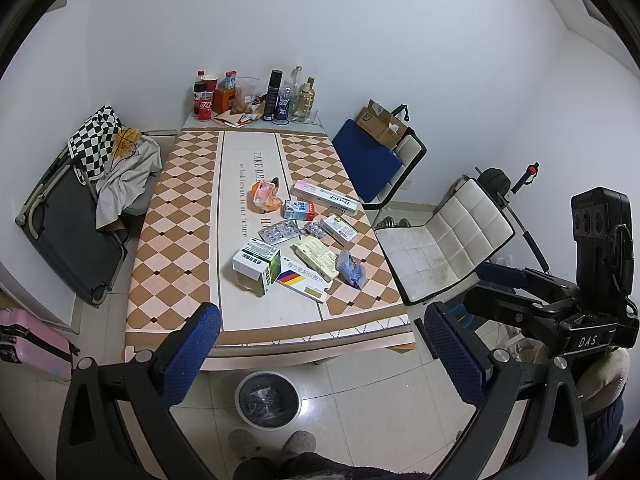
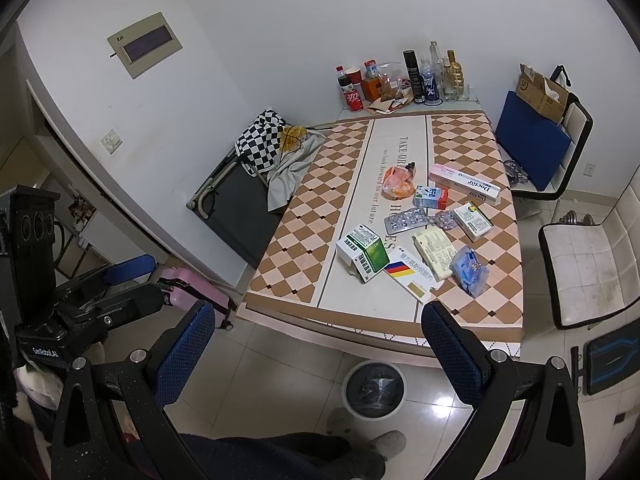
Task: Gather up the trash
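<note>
Blue-padded fingers of the left gripper (image 1: 320,344) stood wide apart with nothing between them, held above the floor short of the table's near edge; the right gripper (image 2: 318,344) was likewise spread wide and empty.

Grey-rimmed waste bin (image 1: 267,400), lined with a dark bag, stood on the pale floor tiles just in front of the table (image 1: 176,240), with a pair of slippered feet (image 1: 272,442) just behind it.

Trash, on the table's near-right half, well apart from both grippers:
- green-and-white medicine box (image 1: 257,265), nearest the edge
- white box with a red, yellow and blue stripe (image 1: 305,283), just beside it
- pale yellow box (image 1: 317,258), touching the striped one
- crumpled blue wrapper (image 1: 352,270), to the right
- silver blister pack (image 1: 279,232), with what seemed a second, crumpled one (image 1: 316,227) beside it
- small white-and-green box (image 1: 339,230)
- small blue-and-red carton (image 1: 299,210)
- orange plastic bag (image 1: 266,196)
- long pink-and-white box marked "Doctor" (image 1: 325,197), farthest of the group

Far end, against the wall: bottles, a red cup and cans (image 1: 256,98), standing upright.

White padded chair (image 1: 440,240) stood to the table's right; a blue-cushioned chair (image 1: 368,160) carried a cardboard box (image 1: 380,122).
</note>
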A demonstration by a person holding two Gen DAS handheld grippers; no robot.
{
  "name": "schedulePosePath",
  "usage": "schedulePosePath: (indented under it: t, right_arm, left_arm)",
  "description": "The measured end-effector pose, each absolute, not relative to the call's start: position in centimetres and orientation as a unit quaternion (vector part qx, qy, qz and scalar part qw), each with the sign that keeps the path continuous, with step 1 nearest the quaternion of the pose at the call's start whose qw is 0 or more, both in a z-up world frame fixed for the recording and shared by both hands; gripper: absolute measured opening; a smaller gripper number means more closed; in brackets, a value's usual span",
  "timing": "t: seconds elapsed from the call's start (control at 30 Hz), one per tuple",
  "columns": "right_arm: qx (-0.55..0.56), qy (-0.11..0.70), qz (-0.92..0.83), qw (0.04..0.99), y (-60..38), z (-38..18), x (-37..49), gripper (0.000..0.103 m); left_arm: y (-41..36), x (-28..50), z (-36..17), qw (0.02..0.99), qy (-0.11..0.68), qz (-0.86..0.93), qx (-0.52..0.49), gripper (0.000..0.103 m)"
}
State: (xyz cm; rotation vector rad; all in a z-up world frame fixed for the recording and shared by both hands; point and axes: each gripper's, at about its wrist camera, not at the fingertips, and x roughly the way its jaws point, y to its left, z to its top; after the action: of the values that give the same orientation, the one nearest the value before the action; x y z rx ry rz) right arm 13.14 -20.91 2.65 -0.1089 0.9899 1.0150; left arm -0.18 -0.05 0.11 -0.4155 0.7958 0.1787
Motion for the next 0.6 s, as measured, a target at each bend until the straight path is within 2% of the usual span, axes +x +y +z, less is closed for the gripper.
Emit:
schedulePosePath:
  t: [0.6]
  right_arm:
    - [-0.05, 0.455, 0.465, 0.758, -20.54, 2.33, 12.51, 0.103]
  left_arm:
    - [-0.07, -0.16, 0.08, 0.897, 0.384, 0.086, -0.201, 0.103]
